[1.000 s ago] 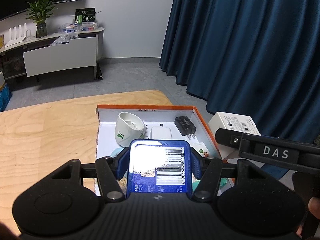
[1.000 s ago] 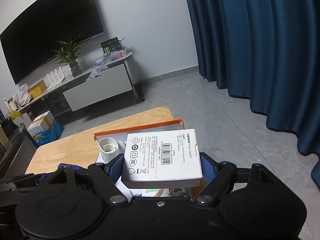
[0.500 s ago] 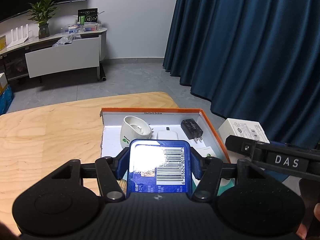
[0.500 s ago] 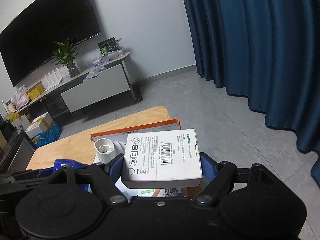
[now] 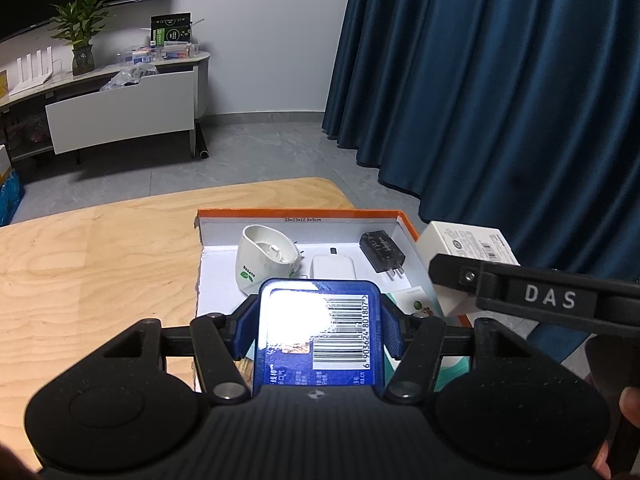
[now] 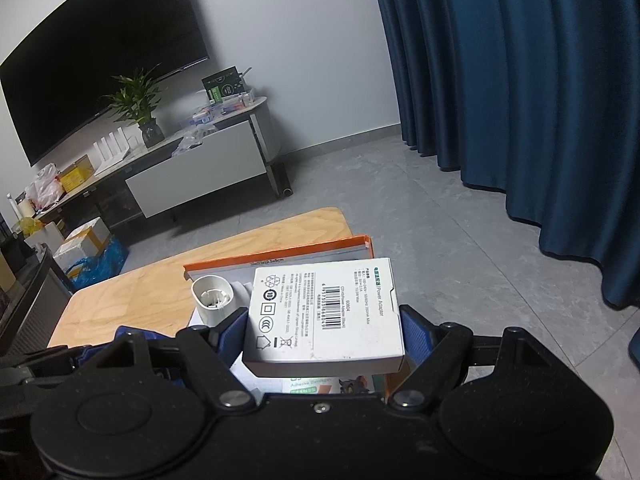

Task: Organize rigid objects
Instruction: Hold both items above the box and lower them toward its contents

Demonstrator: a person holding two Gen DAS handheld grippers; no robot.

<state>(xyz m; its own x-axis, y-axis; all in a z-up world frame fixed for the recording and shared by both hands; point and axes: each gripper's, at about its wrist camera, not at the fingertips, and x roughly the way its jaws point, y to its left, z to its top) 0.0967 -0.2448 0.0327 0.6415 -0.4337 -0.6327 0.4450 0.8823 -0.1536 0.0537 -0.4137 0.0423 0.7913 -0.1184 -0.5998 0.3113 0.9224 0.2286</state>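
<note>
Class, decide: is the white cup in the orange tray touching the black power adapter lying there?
Apart. The left wrist view shows the white cup and black power adapter separated by bare tray floor.

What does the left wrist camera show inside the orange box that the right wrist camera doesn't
Only the left wrist view shows the black charger and white mouse in the orange box, plus the blue package in the left gripper. Only the right wrist view shows the adapter box's printed label, clamped in the right gripper. Both show the white cup and the wooden table.
</note>
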